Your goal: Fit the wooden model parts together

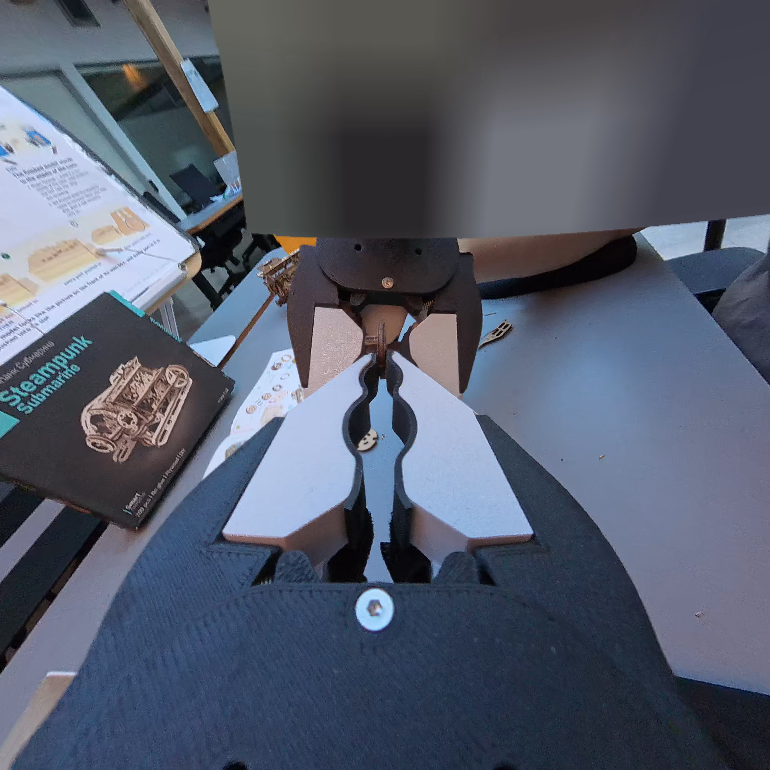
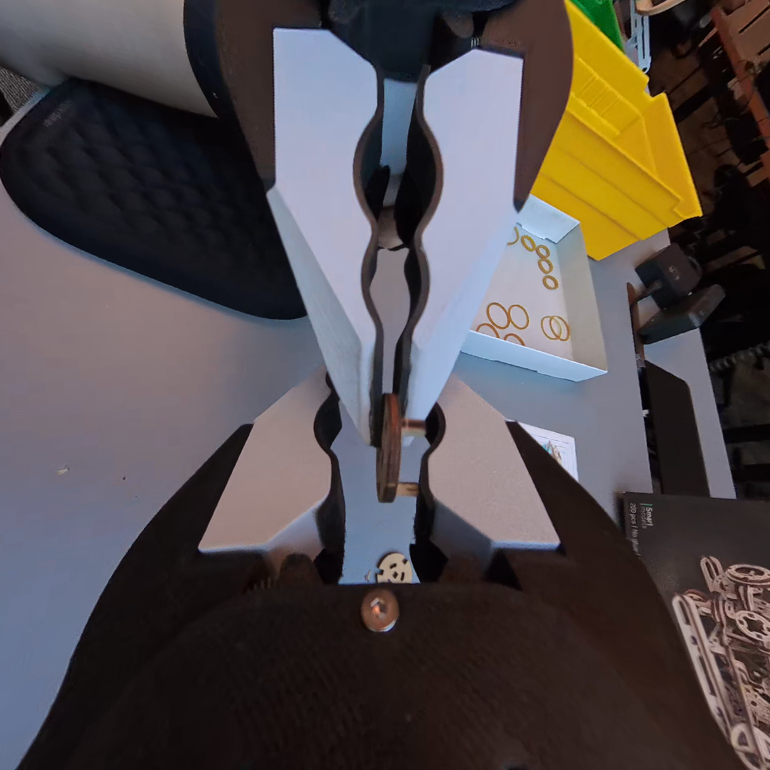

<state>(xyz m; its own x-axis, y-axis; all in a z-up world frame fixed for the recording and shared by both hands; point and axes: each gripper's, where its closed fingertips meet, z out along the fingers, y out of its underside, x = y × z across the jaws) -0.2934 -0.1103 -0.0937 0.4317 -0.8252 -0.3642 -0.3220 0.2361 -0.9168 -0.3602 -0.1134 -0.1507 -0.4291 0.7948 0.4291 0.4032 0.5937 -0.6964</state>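
My left gripper (image 1: 380,361) is shut on a small round wooden disc (image 1: 380,343) at its fingertips. In the right wrist view the disc (image 2: 389,450) stands on edge, with two short pegs (image 2: 412,427) pointing to the right. My right gripper (image 2: 383,421) is open and faces the left one tip to tip. The disc sits between its fingers (image 2: 291,479). The pegs reach to its right finger; I cannot tell if they touch. A loose round wooden part (image 1: 367,441) lies on the grey table (image 1: 604,416) below both grippers, and shows in the right wrist view too (image 2: 395,568).
A black model box (image 1: 104,408) and an instruction booklet (image 1: 62,208) on a stand are on the left. A part-built wooden model (image 1: 279,279) and a wooden scrap (image 1: 496,333) lie farther back. A white tray (image 2: 541,366) of rubber bands, yellow bins (image 2: 616,146) and a black pad (image 2: 137,196) surround the work spot. Left tips to right tips: about 8 cm.
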